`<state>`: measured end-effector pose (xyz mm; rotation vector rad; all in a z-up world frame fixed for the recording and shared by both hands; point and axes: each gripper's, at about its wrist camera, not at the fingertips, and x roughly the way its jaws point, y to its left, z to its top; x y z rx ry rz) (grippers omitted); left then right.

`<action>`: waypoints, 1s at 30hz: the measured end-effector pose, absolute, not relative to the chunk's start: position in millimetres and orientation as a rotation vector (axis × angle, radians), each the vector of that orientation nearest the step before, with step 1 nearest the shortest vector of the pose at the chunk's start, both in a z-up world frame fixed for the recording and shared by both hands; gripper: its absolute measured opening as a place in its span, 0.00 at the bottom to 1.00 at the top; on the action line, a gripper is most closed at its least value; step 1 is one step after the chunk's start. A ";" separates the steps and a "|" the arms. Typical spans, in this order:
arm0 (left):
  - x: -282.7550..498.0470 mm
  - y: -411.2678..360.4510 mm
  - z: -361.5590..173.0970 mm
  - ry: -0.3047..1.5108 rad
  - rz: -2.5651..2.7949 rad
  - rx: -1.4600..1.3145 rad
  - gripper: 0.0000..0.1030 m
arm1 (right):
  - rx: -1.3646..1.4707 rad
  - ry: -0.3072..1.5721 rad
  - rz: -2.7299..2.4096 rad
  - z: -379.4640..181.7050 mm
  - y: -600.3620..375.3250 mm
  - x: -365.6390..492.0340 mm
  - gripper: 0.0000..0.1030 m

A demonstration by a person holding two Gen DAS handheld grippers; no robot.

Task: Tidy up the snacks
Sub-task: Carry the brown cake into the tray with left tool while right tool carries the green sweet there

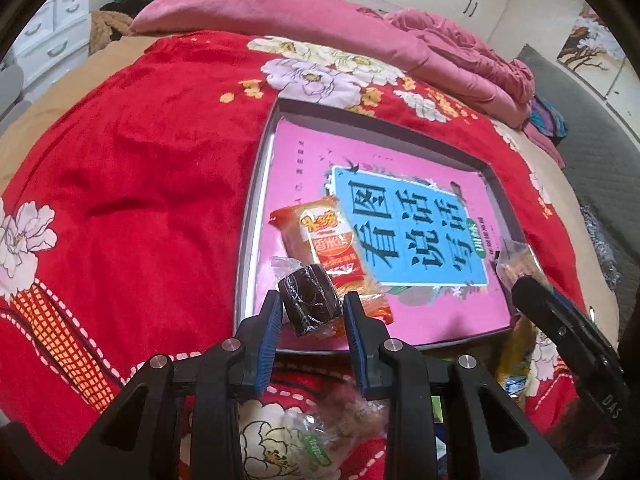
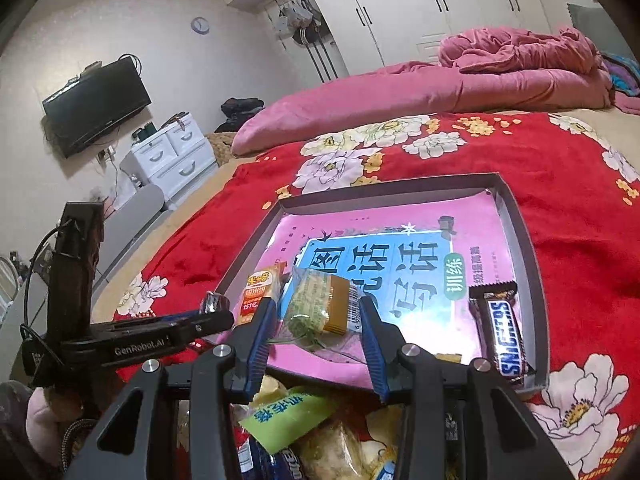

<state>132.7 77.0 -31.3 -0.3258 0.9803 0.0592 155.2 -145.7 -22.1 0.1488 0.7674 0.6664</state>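
Observation:
In the left wrist view my left gripper (image 1: 312,296) is shut on a small dark round cake in clear wrap (image 1: 310,302), held just above the near left corner of a shallow grey tray (image 1: 250,240). An orange snack pack (image 1: 328,244) lies in the tray right behind it. In the right wrist view my right gripper (image 2: 318,303) is shut on a green and brown wrapped snack (image 2: 320,300) over the tray's (image 2: 528,264) near edge. A Snickers bar (image 2: 500,332) lies at the tray's right side. The orange pack (image 2: 260,292) lies at its left.
The tray is lined with a pink and blue book cover and sits on a red flowered blanket (image 1: 140,180). Loose snack packs (image 2: 288,412) are piled in front of the tray under both grippers. A pink quilt (image 2: 480,88) lies behind. Each gripper shows beside the other (image 2: 224,316) (image 1: 524,290).

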 end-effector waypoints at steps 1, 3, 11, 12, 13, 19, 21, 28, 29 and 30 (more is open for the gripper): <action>132.7 76.9 -32.4 0.982 0.060 -0.325 0.31 | 0.144 0.773 0.667 -23.3 -143.9 156.0 0.41; 133.5 76.4 -34.3 0.984 0.061 -0.319 0.31 | 0.134 0.777 0.666 -25.0 -141.0 157.2 0.41; 136.6 70.6 -37.0 0.988 0.066 -0.290 0.31 | 0.106 0.789 0.653 -30.1 -135.0 161.0 0.41; 137.1 70.0 -37.5 0.988 0.065 -0.288 0.31 | 0.102 0.792 0.652 -31.2 -134.4 161.3 0.41; 137.7 69.1 -37.9 0.989 0.064 -0.284 0.31 | 0.100 0.797 0.650 -32.6 -133.7 162.0 0.41; 141.5 65.5 -39.9 0.993 0.056 -0.284 0.31 | 0.089 0.808 0.636 -38.1 -133.9 163.6 0.41; 142.0 64.7 -40.4 0.994 0.054 -0.285 0.31 | 0.091 0.813 0.631 -40.1 -134.9 164.2 0.41; 142.8 64.3 -40.6 0.996 0.047 -0.295 0.31 | 0.061 0.814 0.624 -42.6 -132.2 163.9 0.41; 142.7 64.3 -40.6 0.996 0.047 -0.296 0.31 | 0.053 0.812 0.622 -42.7 -131.4 163.2 0.41; 142.6 64.3 -40.7 0.996 0.044 -0.298 0.31 | 0.046 0.811 0.622 -42.7 -130.3 162.7 0.41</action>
